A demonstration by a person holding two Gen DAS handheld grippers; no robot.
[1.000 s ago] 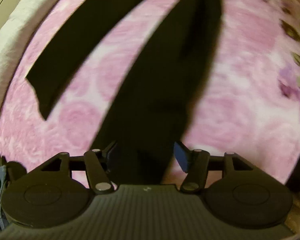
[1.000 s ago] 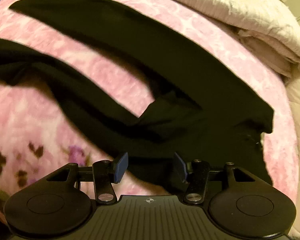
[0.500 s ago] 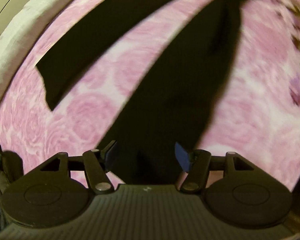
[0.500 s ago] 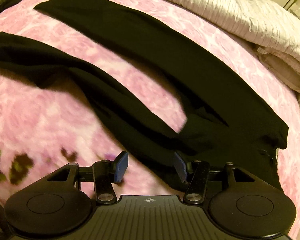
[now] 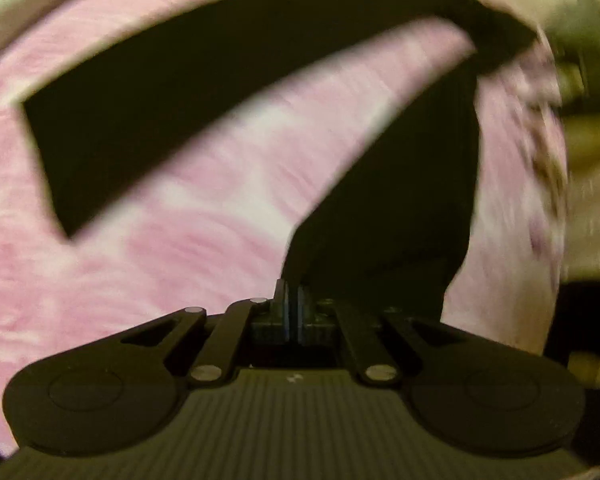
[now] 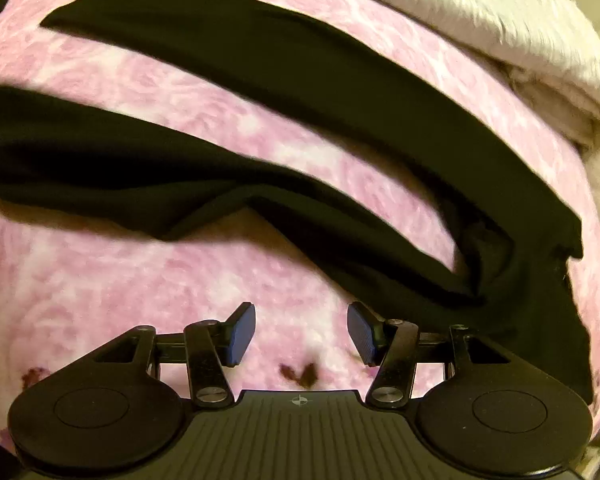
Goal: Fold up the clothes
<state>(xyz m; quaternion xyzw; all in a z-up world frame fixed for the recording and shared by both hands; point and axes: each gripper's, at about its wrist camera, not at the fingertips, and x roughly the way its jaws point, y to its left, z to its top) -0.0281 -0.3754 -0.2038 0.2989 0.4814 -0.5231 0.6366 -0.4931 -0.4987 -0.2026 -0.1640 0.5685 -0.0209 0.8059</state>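
Trousers (image 6: 284, 68), black, lie spread across the pink rose-patterned blanket (image 6: 112, 280), their two legs running from the left edge of the right wrist frame to the waist at lower right. The left gripper (image 5: 293, 312) has its jaws pressed together on one leg's hem (view blurred). The right gripper (image 6: 301, 334) hangs over bare blanket, jaws apart. A white quilt (image 6: 480, 12) fills the upper right.

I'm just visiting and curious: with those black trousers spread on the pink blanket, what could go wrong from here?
The left gripper is shut on only an edge of the black trousers, so the cloth might slip out. The right gripper is open and holds nothing, so the near leg, already creased, may bunch on the pink blanket.
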